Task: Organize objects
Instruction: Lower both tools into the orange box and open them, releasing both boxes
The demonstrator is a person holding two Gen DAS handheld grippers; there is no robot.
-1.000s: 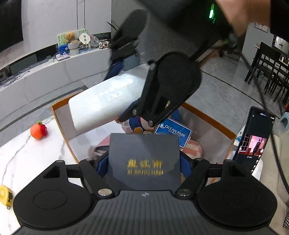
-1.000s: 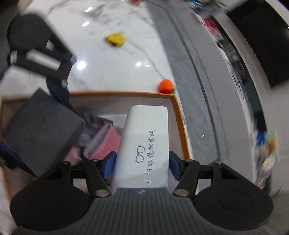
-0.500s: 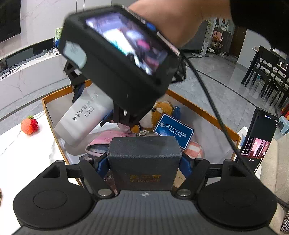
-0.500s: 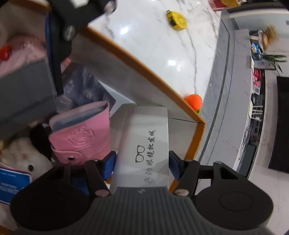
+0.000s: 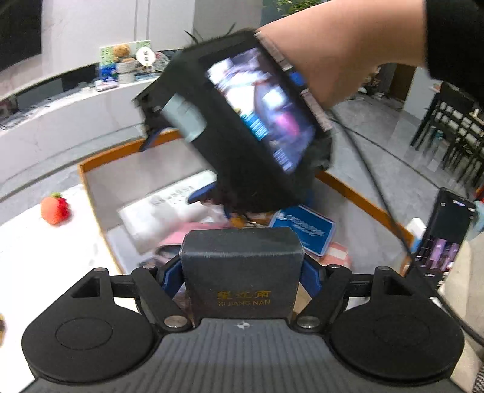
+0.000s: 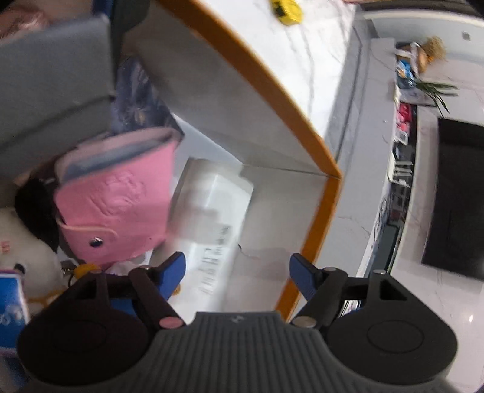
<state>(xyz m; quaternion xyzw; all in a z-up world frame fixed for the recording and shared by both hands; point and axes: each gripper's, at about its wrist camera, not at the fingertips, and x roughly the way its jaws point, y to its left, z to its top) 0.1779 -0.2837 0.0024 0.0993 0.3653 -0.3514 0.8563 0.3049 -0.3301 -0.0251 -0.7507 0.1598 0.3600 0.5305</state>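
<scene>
My left gripper [image 5: 242,269] is shut on a dark grey box [image 5: 242,269] with gold lettering, held over the near end of the orange-rimmed storage box [image 5: 99,157]. My right gripper [image 6: 237,269] is open and empty above the white glasses case [image 6: 211,208], which lies on the box floor in the corner [image 5: 169,208]. The right gripper's body [image 5: 242,130] hangs over the box in the left wrist view. A pink wallet [image 6: 115,193] lies beside the case.
The box [image 6: 272,99] also holds a blue Ocean Park card [image 5: 302,228] and a white plush toy [image 6: 27,251]. A toy strawberry [image 5: 54,207] and a yellow tape measure [image 6: 287,10] lie on the marble table. A phone [image 5: 444,235] stands at right.
My right gripper has opened and let go of the white glasses case, which now lies in the box corner. My left gripper keeps hold of the dark box.
</scene>
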